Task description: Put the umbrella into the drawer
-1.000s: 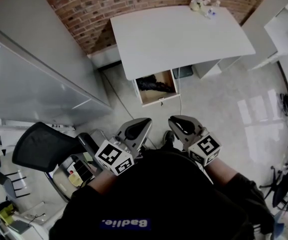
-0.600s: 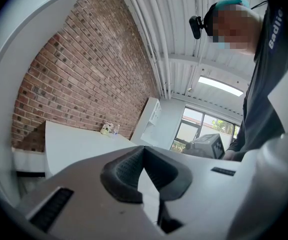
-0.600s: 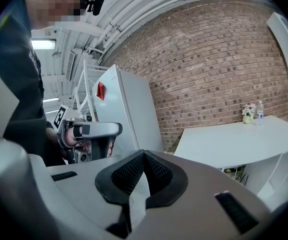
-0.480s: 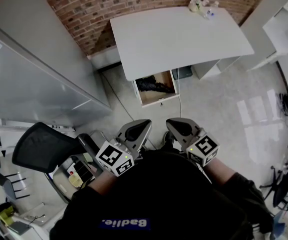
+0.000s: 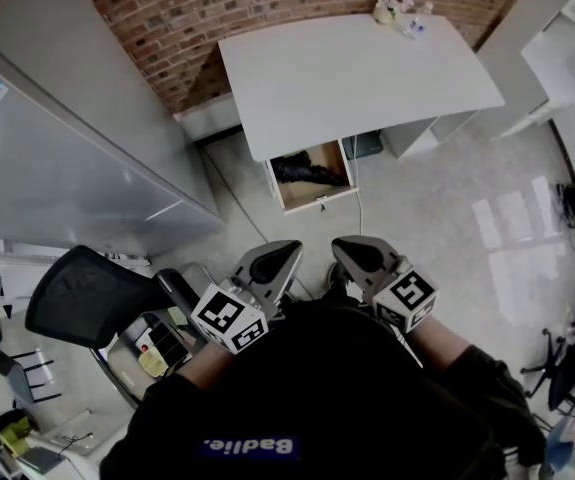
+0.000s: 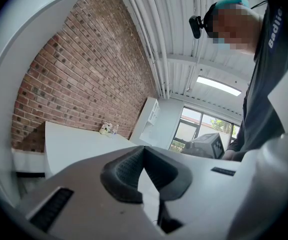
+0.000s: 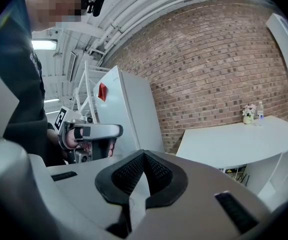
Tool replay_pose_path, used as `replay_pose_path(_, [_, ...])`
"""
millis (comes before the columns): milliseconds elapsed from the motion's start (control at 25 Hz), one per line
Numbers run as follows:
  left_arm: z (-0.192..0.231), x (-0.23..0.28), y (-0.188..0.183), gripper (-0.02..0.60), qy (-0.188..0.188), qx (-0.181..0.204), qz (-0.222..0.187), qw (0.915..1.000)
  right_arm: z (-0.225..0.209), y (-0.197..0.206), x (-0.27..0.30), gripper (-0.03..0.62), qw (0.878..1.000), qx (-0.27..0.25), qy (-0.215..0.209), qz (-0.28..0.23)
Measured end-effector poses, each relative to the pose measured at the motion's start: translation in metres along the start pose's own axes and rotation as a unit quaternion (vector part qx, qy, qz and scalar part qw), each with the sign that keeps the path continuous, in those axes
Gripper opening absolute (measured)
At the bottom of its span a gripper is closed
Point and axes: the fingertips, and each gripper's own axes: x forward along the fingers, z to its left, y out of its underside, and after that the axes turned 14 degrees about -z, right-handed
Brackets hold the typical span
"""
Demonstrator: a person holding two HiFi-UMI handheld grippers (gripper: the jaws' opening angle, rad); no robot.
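Observation:
In the head view a wooden drawer [image 5: 314,192] stands pulled out under the white desk [image 5: 352,68]. A black folded umbrella [image 5: 310,171] lies inside it at the back. Both grippers are held close to the person's body, well short of the drawer. My left gripper [image 5: 289,251] has its jaws closed tip to tip with nothing between them, as the left gripper view [image 6: 144,151] shows. My right gripper [image 5: 342,249] is likewise shut and empty, seen up close in the right gripper view [image 7: 144,156].
A brick wall [image 5: 267,3] runs behind the desk. A small flower pot and a bottle [image 5: 399,6] sit on the desk's far corner. A large white cabinet [image 5: 57,138] stands at left, with a black office chair [image 5: 82,293] near it.
The right gripper has edged slightly left and its jaws have closed fully. The left gripper and the drawer have stayed in place.

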Motion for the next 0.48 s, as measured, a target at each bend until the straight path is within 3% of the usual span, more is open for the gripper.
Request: replay_pose_path(480, [-0.0032, -0.0054, -0.0007, -0.003, 0.005, 0.0, 0.001, 1.0, 0.0066, 0.0013, -0.0014, 0.029, 1.0, 0.003, 0.004, -0.002])
